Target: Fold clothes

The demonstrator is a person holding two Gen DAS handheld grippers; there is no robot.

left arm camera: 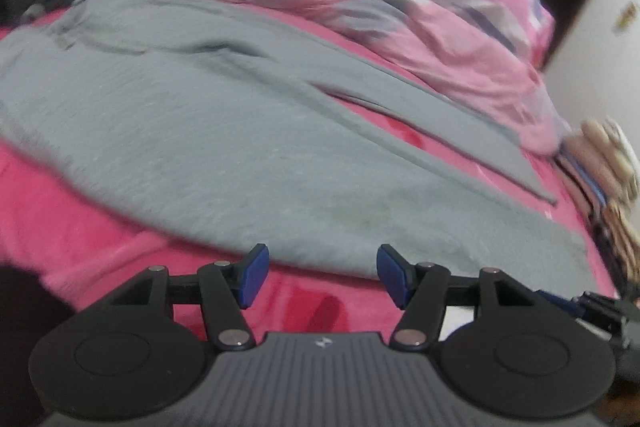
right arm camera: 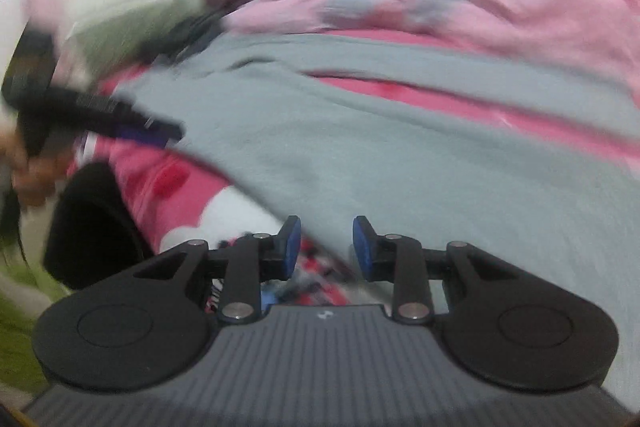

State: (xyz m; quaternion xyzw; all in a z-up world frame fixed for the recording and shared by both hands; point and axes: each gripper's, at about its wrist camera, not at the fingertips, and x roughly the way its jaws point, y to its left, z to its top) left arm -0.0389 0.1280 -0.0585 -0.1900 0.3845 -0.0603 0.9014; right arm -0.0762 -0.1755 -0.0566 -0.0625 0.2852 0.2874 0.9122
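With both the left gripper and right gripper held released near the grey garment, its hem should be pinched squarely.

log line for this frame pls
phase: approach | left gripper: open, at hem | right gripper: open | grey garment: spread flat on pink bed cover
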